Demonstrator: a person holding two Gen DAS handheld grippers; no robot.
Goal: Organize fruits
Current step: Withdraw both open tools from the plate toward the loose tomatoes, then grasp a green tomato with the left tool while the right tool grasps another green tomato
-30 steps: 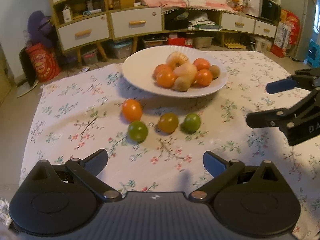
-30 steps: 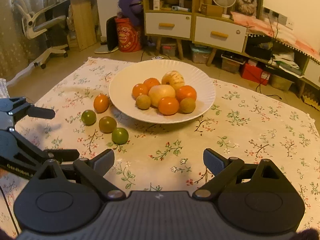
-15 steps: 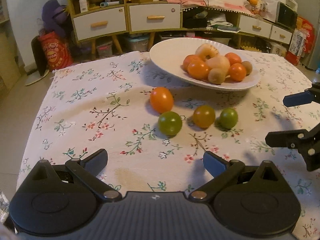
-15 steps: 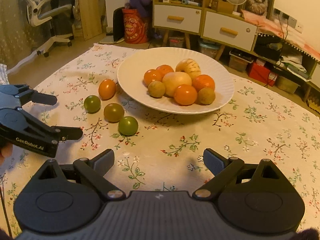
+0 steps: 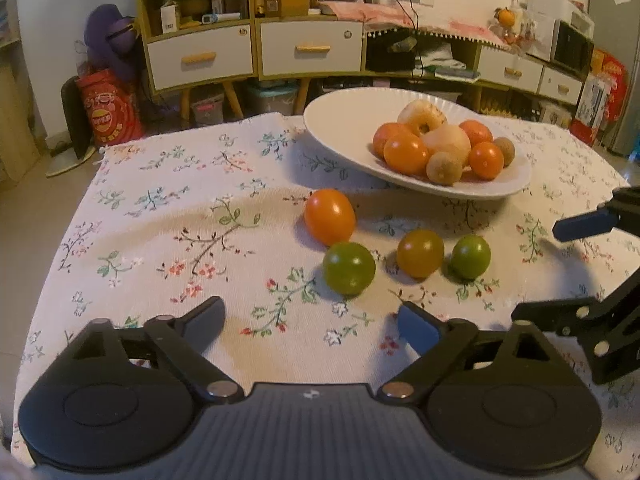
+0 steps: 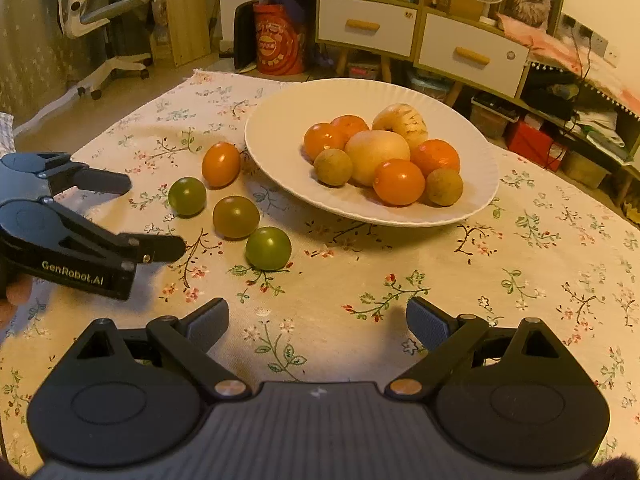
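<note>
A white plate (image 5: 332,128) (image 6: 280,128) holds several orange and pale fruits. On the floral cloth in front of it lie an orange tomato (image 5: 329,216) (image 6: 221,164), a green tomato (image 5: 349,267) (image 6: 187,196), a brownish tomato (image 5: 420,253) (image 6: 236,217) and a second green tomato (image 5: 471,257) (image 6: 268,248). My left gripper (image 5: 312,322) (image 6: 154,216) is open and empty, just short of the first green tomato. My right gripper (image 6: 318,322) (image 5: 560,268) is open and empty, behind the second green tomato.
The floral cloth (image 5: 180,216) covers the table. Its left edge drops to the floor. Beyond the table stand drawer cabinets (image 5: 256,48), a red bag (image 5: 108,112) and an office chair (image 6: 104,12).
My left gripper has moved forward and to the left, so the loose tomatoes sit closer and further right in its view. My right gripper has moved closer to the plate and tomatoes.
</note>
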